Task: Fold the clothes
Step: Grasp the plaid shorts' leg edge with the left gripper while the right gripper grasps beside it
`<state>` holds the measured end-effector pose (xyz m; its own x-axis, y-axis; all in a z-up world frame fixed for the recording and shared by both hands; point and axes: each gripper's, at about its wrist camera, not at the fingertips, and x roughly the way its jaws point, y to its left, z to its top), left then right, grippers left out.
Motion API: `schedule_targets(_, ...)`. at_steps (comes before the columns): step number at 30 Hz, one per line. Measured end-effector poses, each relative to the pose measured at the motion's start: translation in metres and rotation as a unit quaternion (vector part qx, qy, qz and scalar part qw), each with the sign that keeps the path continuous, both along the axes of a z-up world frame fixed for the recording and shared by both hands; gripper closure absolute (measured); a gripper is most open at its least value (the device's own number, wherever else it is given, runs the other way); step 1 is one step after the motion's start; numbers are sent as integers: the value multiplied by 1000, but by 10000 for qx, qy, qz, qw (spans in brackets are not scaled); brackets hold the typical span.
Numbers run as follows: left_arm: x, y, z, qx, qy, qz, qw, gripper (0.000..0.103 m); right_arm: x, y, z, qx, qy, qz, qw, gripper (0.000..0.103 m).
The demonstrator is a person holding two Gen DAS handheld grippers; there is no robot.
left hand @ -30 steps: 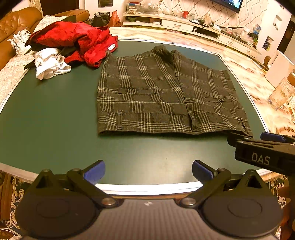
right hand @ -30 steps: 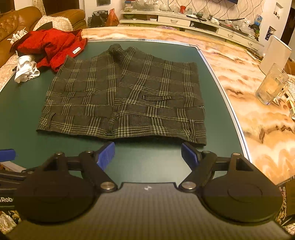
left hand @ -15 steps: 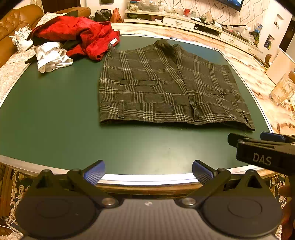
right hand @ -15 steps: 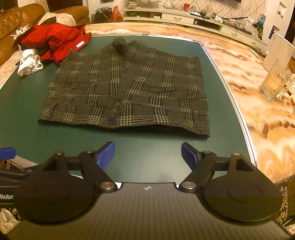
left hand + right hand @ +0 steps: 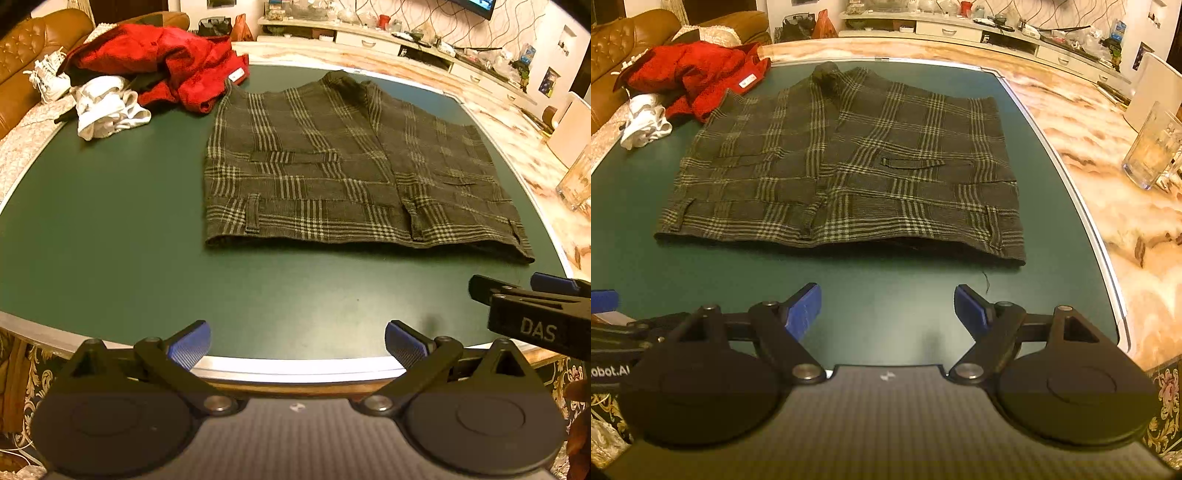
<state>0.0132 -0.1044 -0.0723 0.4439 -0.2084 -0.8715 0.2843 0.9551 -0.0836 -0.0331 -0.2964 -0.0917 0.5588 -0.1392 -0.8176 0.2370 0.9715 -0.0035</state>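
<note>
Plaid shorts (image 5: pixel 351 177) lie flat at the centre of the green worktop (image 5: pixel 92 229). A red garment (image 5: pixel 166 62) and what looks like white cloth (image 5: pixel 107 107) sit upper left. The left gripper (image 5: pixel 297 341) and right gripper (image 5: pixel 888 306) hover at the frame bottom, jaws wide and holding nothing.

My right gripper (image 5: pixel 887 306) is wide open near the bottom, over the green table (image 5: pixel 886 332). Plaid shorts (image 5: pixel 846 166) lie flat mid-frame, red garment (image 5: pixel 694 74) upper left, glass mug (image 5: pixel 1152 147) at right.
</note>
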Motion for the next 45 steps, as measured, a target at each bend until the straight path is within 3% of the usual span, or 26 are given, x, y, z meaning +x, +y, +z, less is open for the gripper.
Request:
schedule_targets(8,52,15,-20,82,14,559,9984,0,20,-21,-16,104,72,-117,9999,16)
schedule_targets(14,111,28,-33,-124,114,1116,9936,0,33,-33,-23,210,67,-156,9996,16)
schedule_targets(27,172,42,-36,-407,118,1343,9900,1,44,-53,-25,396,-29,-282,9988,16)
schedule_targets(29,171,37,-35,-527,76,1059,9930,7,45,-55,-24,490,-54,-308,9983,16)
schedule_targets(30,169,31,-33,-616,70,877,9942,20,45,-55,-24,537,-71,-323,9980,16)
schedule_targets(31,168,26,-31,-701,74,701,9951,41,46,-55,-23,578,-93,-337,9977,16)
schedule_targets(33,167,18,-29,-869,173,653,9939,68,46,-54,-21,603,-165,-375,9973,16)
schedule_targets(35,165,19,-26,-1085,169,739,9912,74,45,-54,-18,595,-240,-426,9970,16)
schedule_targets(36,164,20,-24,-1175,126,762,9901,83,45,-55,-15,583,-278,-490,9967,16)
schedule_targets(37,162,21,-21,-1234,57,776,9893,88,43,-56,-11,551,-361,-567,9962,16)
schedule_targets(41,151,14,-5,-1373,-268,678,9878,88,39,-60,15,477,-917,-702,9922,16)
schedule_targets(45,143,-3,10,-1342,-500,396,9889,88,66,-49,62,418,-1309,-172,9904,16)
